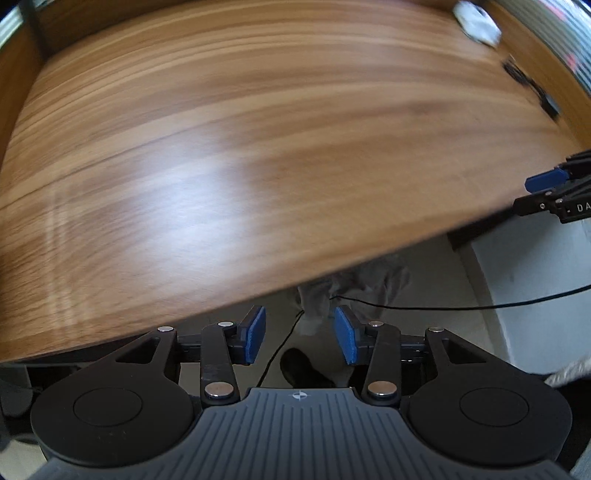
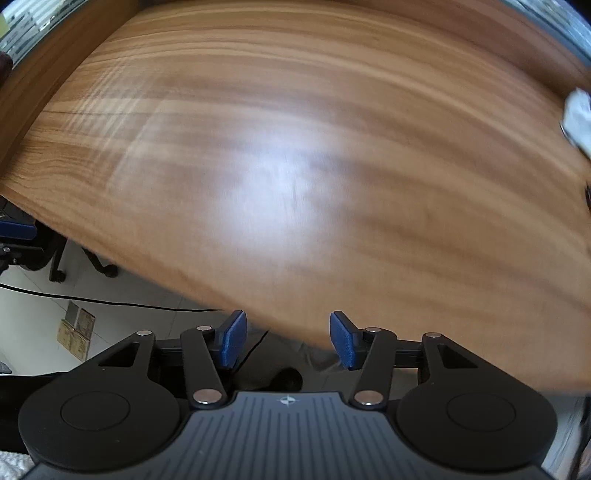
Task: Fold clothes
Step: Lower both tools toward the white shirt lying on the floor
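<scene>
Both views blurred by motion; wood grain of the table (image 1: 229, 155) smeared into streaks, fine detail unreadable. Left gripper (image 1: 300, 339) held at the near table edge, blue pads (image 1: 255, 334) spread wide apart with nothing between them. Right gripper (image 2: 287, 339) likewise at the table edge, pads (image 2: 233, 339) spread apart, nothing pinched. Grey garment (image 1: 351, 288) seen only in part, below and beyond the table edge in the left wrist view, hanging or bunched under the tabletop above the floor; upper portion cut off by the table, shape and type not determinable. Same grey fabric (image 2: 321, 356) barely visible in the right wrist view as a sliver between the pads, mostly hidden by the table. Thin black cable (image 1: 461, 304) running across in front of the garment in the left view; in the right view a cable (image 2: 110, 302) crossing the pale floor (image 2: 40, 306). Dark rounded object (image 1: 299, 369) beneath the left gripper, identity unclear. White crumpled item (image 1: 476, 20) at the far right corner of the table, blurred; seen again at the right edge (image 2: 578, 118) of the right view, cut off. Right gripper tip (image 1: 546, 181) entering the left view at the right border. Chair base with castors (image 2: 74, 262) shown only in the right view. No containers discernible.
</scene>
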Available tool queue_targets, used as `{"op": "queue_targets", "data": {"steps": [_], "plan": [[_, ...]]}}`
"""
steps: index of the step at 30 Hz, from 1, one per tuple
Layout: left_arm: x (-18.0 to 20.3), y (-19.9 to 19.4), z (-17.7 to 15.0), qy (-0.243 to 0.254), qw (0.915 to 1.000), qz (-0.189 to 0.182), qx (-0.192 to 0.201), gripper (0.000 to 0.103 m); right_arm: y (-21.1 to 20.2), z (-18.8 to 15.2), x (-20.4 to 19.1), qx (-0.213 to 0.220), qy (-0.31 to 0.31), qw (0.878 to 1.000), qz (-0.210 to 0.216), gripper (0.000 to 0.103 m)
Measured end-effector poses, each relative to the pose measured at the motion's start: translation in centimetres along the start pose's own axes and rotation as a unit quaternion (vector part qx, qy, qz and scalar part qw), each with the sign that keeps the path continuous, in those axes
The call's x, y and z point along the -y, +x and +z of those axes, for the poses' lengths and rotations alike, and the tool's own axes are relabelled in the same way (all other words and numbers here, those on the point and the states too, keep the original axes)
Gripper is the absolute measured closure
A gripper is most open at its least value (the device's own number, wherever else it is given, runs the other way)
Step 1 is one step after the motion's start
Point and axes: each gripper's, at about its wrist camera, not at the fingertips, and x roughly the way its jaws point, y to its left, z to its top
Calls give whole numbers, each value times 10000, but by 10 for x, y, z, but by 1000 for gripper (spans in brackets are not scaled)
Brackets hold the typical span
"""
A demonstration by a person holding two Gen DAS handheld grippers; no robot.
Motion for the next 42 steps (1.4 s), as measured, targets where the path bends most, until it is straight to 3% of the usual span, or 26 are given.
{"op": "queue_targets", "data": {"steps": [9,17,24,29,36,42], "plan": [[55,63,-18,903,9958,-66,-152,56,31,-85,36,-4,1040,9945,-144,44],[86,180,-47,1209,9914,-14,-491,55,102,-145,74,13,1965,9792,-509,43],[104,311,-71,1688,9827,76,-759,55,216,-200,102,114,2888,9535,-851,39],[111,405,-73,1577,9839,200,-820,55,308,-228,120,173,3429,9341,-976,39],[117,525,-78,1327,9860,336,-953,55,441,-253,134,103,3502,9319,-936,33],[117,619,-76,1174,9855,694,-1007,55,542,-260,143,115,3547,9321,-730,28]]}}
